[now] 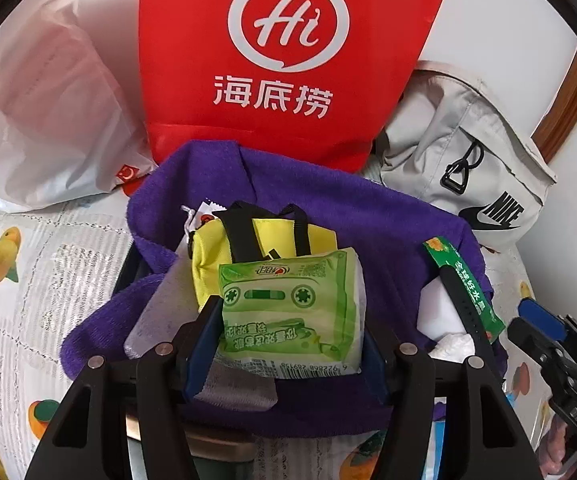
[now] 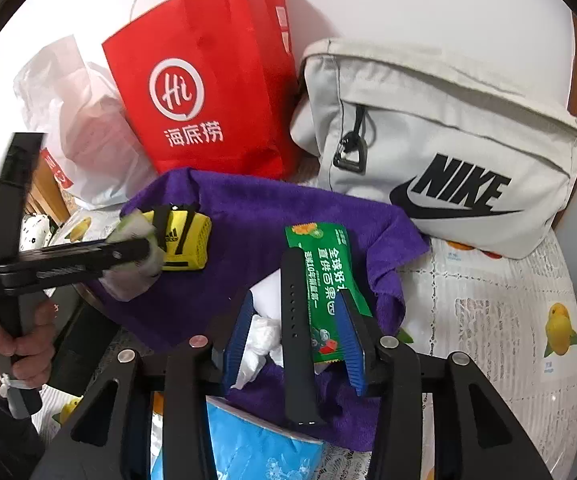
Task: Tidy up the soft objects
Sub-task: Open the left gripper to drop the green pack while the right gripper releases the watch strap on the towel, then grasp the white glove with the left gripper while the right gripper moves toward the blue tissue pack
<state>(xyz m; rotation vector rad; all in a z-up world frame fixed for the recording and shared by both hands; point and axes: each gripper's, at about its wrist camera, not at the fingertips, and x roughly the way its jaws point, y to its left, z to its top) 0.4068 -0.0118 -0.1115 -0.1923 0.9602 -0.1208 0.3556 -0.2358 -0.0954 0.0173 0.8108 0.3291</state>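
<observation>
My left gripper (image 1: 288, 340) is shut on a green tissue pack (image 1: 288, 304), held above a purple towel (image 1: 368, 216) and just in front of a small yellow pouch (image 1: 216, 256). It also shows in the right wrist view (image 2: 144, 252), pack against the pouch (image 2: 184, 240). My right gripper (image 2: 300, 336) stands open over the towel (image 2: 248, 208). Between its fingers lie a black strap (image 2: 296, 340), a green packet (image 2: 324, 280) and crumpled white tissue (image 2: 260, 340). The packet (image 1: 464, 284) and right gripper (image 1: 544, 340) show at the right of the left wrist view.
A red Haidilao paper bag (image 1: 288, 60) stands behind the towel, a white plastic bag (image 1: 48, 120) to its left, a grey Nike bag (image 2: 440, 140) to its right. A fruit-print cloth (image 2: 488, 312) covers the table. A blue packet (image 2: 248, 448) lies under my right gripper.
</observation>
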